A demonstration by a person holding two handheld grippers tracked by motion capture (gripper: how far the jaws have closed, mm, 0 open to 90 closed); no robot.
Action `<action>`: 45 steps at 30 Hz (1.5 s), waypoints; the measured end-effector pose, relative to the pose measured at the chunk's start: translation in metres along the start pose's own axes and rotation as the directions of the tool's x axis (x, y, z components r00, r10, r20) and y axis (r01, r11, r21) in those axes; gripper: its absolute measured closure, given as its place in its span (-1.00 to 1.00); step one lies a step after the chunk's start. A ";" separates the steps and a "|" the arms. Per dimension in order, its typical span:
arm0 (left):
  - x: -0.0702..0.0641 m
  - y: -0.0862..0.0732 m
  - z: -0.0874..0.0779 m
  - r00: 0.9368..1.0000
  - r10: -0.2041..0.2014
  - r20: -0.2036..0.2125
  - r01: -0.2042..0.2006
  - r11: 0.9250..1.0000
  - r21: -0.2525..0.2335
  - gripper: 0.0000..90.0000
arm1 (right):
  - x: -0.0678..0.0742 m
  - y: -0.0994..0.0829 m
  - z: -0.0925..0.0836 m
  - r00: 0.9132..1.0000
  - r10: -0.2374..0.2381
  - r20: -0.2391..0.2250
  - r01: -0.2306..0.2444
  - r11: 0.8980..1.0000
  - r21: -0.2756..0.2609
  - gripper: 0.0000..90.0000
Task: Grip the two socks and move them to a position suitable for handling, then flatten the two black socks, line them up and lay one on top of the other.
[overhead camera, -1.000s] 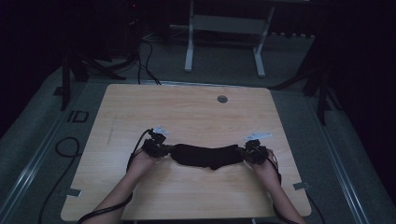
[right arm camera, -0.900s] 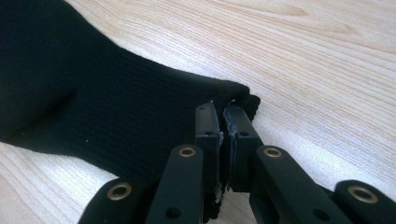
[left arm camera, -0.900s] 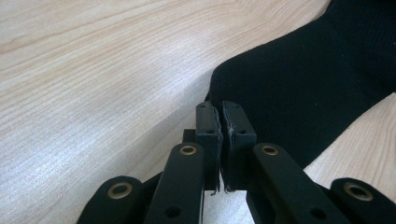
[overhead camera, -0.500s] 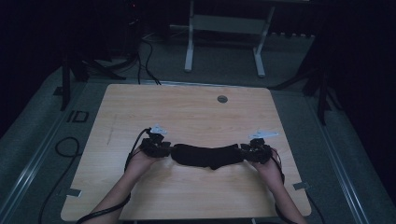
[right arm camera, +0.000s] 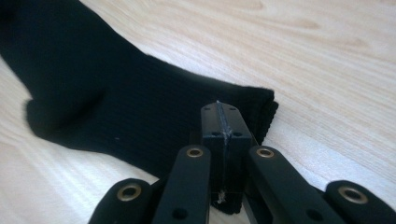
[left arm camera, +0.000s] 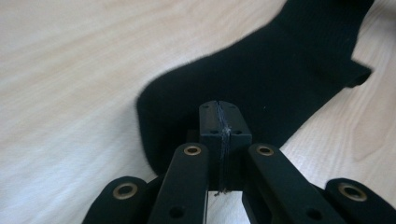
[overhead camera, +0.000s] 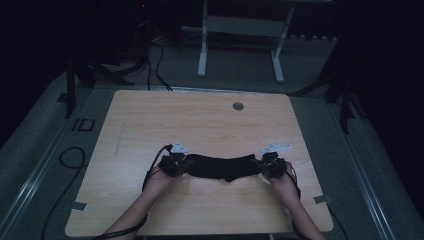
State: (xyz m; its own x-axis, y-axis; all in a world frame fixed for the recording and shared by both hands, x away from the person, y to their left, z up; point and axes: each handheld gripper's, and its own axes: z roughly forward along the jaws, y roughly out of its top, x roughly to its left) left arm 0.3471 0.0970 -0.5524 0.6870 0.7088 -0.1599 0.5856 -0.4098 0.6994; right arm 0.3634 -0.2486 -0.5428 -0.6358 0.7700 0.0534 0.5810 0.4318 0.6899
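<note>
sock [overhead camera: 222, 167] | long axis left-right on table [overhead camera: 200, 125] | both tools clamped on ends

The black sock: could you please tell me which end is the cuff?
The end at the right gripper: the sock has a ribbed hem there, while the end at the left gripper is a rounded toe.

Left gripper [overhead camera: 183, 165] shifted slightly right, both grippers' jaws reclosed after briefly opening, sock [overhead camera: 222, 167] pinched
</note>
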 end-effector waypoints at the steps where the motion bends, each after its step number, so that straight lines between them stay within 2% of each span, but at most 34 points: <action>1: 0.001 -0.001 0.004 1.000 -0.002 -0.003 0.002 1.000 0.007 0.99 | -0.001 0.000 0.004 1.000 -0.002 0.003 0.002 1.000 0.010 1.00; 3: 0.003 -0.003 0.008 1.000 -0.002 -0.024 0.003 1.000 0.022 0.99 | -0.003 -0.001 0.009 1.000 -0.001 -0.002 0.001 1.000 0.017 1.00; 5: 0.007 -0.004 0.009 1.000 -0.018 -0.017 0.018 1.000 0.012 0.99 | -0.005 0.000 0.012 1.000 0.002 -0.008 -0.002 1.000 0.015 0.99; 9: 0.011 -0.004 0.007 0.999 -0.018 -0.028 0.019 1.000 0.016 0.99 | -0.005 0.004 0.017 1.000 -0.001 -0.014 0.001 1.000 0.014 0.99; 13: 0.013 -0.003 0.008 0.999 -0.038 -0.031 0.039 0.999 0.018 0.99 | -0.006 0.007 0.020 1.000 0.002 -0.014 -0.002 1.000 0.019 0.99; 17: 0.012 -0.002 0.006 0.999 -0.033 -0.018 0.033 0.999 0.014 0.95 | -0.007 0.009 0.019 1.000 0.006 -0.027 -0.005 1.000 0.024 0.92; 19: 0.009 -0.001 0.002 0.999 -0.032 0.011 0.032 0.999 -0.022 0.81 | -0.006 0.012 0.015 0.999 0.002 -0.033 -0.002 1.000 0.011 0.87; 22: 0.004 0.002 -0.007 0.999 -0.018 0.027 0.020 0.998 -0.061 0.67 | -0.003 0.016 0.005 0.999 -0.012 -0.045 0.011 1.000 -0.026 0.73; 23: 0.003 0.003 -0.009 0.999 -0.015 0.032 0.017 0.998 -0.065 0.57 | -0.002 0.017 0.001 0.999 -0.012 -0.048 0.011 0.999 -0.039 0.65; 26: 0.001 0.005 -0.015 0.999 -0.005 0.034 0.008 0.997 -0.077 0.47 | -0.001 0.019 -0.007 0.998 -0.015 -0.056 0.011 0.997 -0.070 0.47; 29: 0.001 0.004 -0.019 0.999 -0.017 0.042 0.021 0.995 -0.096 0.32 | 0.000 0.020 -0.013 0.997 -0.025 -0.068 0.019 0.996 -0.089 0.21; 33: 0.001 0.001 -0.021 1.000 -0.018 0.023 0.020 0.994 -0.107 -0.07 | -0.001 0.018 -0.017 0.996 -0.033 -0.080 0.025 0.995 -0.098 -0.11; 35: 0.002 -0.001 -0.021 0.999 -0.024 0.032 0.028 0.993 -0.113 -0.28 | -0.001 0.017 -0.017 0.996 -0.018 -0.083 0.010 0.995 -0.096 -0.17; 37: 0.001 -0.002 -0.022 1.000 -0.023 0.021 0.026 0.991 -0.130 -0.47 | -0.003 0.017 -0.016 0.997 0.000 -0.083 -0.008 0.996 -0.091 -0.36; 38: 0.001 -0.003 -0.022 1.000 -0.021 0.014 0.022 0.991 -0.133 -0.56 | -0.003 0.016 -0.016 0.995 -0.008 -0.095 0.000 0.996 -0.090 -0.47; 39: 0.001 -0.004 -0.022 1.000 -0.020 0.008 0.021 0.992 -0.123 -0.68 | -0.003 0.016 -0.016 0.996 -0.021 -0.092 0.012 0.995 -0.099 -0.60; 40: 0.000 -0.005 -0.022 1.000 -0.015 -0.004 0.014 0.993 -0.115 -0.70 | -0.003 0.015 -0.015 0.997 -0.026 -0.077 0.018 0.994 -0.108 -0.66; 41: 0.000 -0.006 -0.022 1.000 -0.003 -0.024 0.000 0.993 -0.115 -0.70 | -0.003 0.015 -0.015 0.997 -0.028 -0.070 0.020 0.993 -0.114 -0.68; 42: 0.000 -0.006 -0.022 1.000 -0.003 -0.024 0.000 0.993 -0.115 -0.71 | -0.003 0.015 -0.015 0.997 -0.028 -0.070 0.020 0.993 -0.114 -0.68; 44: 0.001 -0.010 -0.025 0.997 0.019 -0.081 -0.028 0.992 -0.123 -0.79 | -0.002 0.014 -0.015 0.997 -0.040 -0.071 0.031 0.992 -0.124 -0.69; 45: 0.001 -0.010 -0.025 0.997 0.019 -0.081 -0.028 0.992 -0.123 -0.80 | -0.002 0.014 -0.015 0.997 -0.040 -0.071 0.031 0.992 -0.124 -0.69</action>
State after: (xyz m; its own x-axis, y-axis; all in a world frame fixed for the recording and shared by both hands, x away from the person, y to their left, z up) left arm 0.3311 0.1159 -0.5421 0.6608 0.7451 -0.0902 0.5084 -0.3559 0.7841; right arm 0.3654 -0.2515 -0.5227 -0.6929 0.7169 0.0765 0.4934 0.3941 0.7753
